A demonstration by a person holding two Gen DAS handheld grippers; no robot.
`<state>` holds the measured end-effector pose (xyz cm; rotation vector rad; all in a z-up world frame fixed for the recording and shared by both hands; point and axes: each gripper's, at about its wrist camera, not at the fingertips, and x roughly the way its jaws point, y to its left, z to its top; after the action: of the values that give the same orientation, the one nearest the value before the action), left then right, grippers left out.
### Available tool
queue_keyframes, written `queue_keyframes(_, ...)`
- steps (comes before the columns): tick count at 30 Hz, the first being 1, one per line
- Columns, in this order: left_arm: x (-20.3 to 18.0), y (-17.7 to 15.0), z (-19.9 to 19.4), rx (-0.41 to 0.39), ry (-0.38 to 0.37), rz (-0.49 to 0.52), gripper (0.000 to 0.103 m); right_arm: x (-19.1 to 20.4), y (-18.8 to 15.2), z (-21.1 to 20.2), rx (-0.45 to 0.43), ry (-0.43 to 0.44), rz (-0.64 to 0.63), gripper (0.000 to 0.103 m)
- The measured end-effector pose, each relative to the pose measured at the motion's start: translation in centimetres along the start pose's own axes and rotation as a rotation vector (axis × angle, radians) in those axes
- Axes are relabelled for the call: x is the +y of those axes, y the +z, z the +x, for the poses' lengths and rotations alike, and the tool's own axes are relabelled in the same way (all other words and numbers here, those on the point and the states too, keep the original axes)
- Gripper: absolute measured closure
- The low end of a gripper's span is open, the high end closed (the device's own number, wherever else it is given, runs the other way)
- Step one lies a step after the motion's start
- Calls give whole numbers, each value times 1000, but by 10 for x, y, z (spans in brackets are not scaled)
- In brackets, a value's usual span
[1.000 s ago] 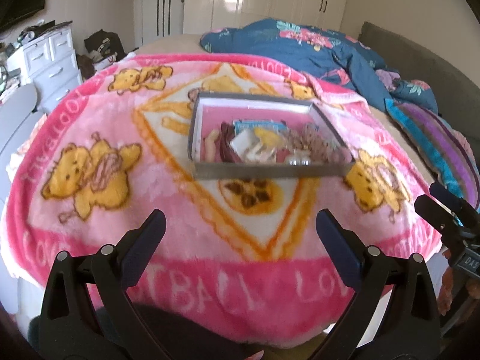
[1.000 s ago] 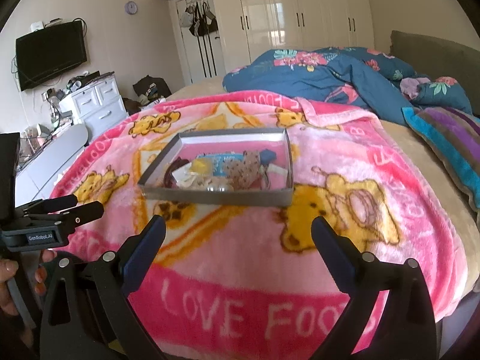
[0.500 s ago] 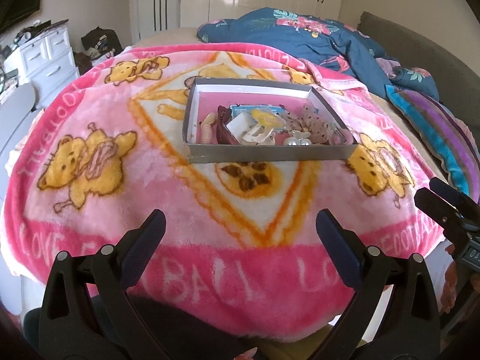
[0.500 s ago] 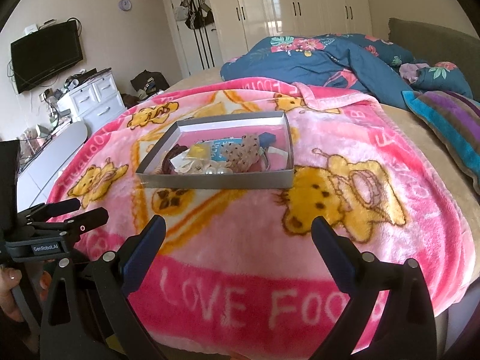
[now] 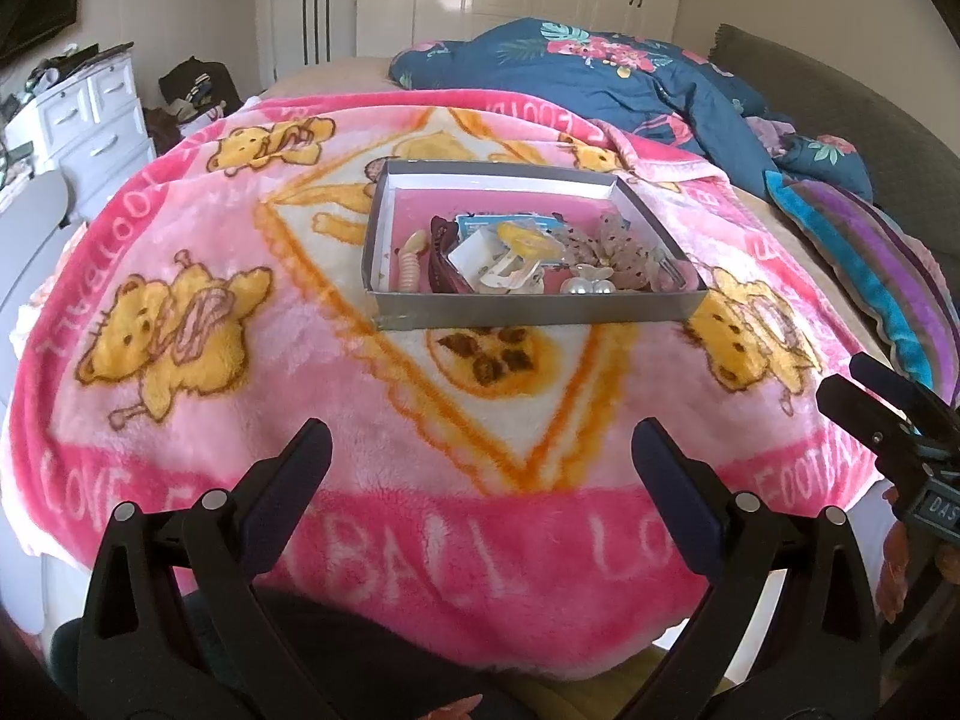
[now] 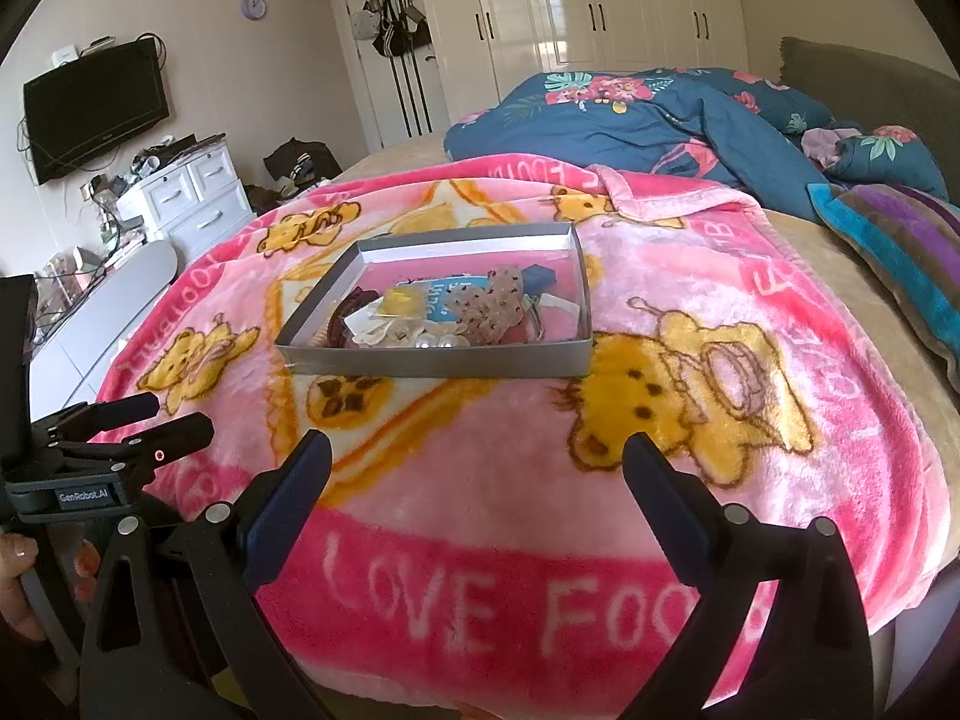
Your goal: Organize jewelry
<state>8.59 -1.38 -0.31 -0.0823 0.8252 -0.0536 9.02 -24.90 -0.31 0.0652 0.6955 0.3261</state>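
A shallow grey box (image 5: 528, 307) (image 6: 438, 360) sits in the middle of the pink bear blanket (image 5: 288, 360) (image 6: 690, 480) on the bed. It holds a heap of jewelry and hair pieces: pearl beads (image 5: 591, 285) (image 6: 435, 343), a yellow clip (image 5: 525, 238), a beige spiral tie (image 5: 410, 264) and brown spotted fabric pieces (image 5: 624, 243) (image 6: 492, 306). My left gripper (image 5: 480, 462) is open and empty, over the blanket's near edge. My right gripper (image 6: 477, 474) is open and empty, right of the left one, also short of the box.
A dark blue floral duvet (image 5: 600, 78) lies bunched at the far right of the bed, with a striped cushion (image 5: 870, 264) beside it. White drawers (image 5: 90, 120) stand left of the bed. White wardrobes (image 6: 600, 12) line the back wall.
Both grippers have moved forward over the bed, so the box looks nearer and more from above. Both stay open and empty.
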Motion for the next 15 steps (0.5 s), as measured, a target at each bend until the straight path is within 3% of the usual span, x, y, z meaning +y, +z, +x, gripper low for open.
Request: queue_keyframes(15,-1,0,-1,0,9,5,9,-1,0,0,0,2,-1,6)
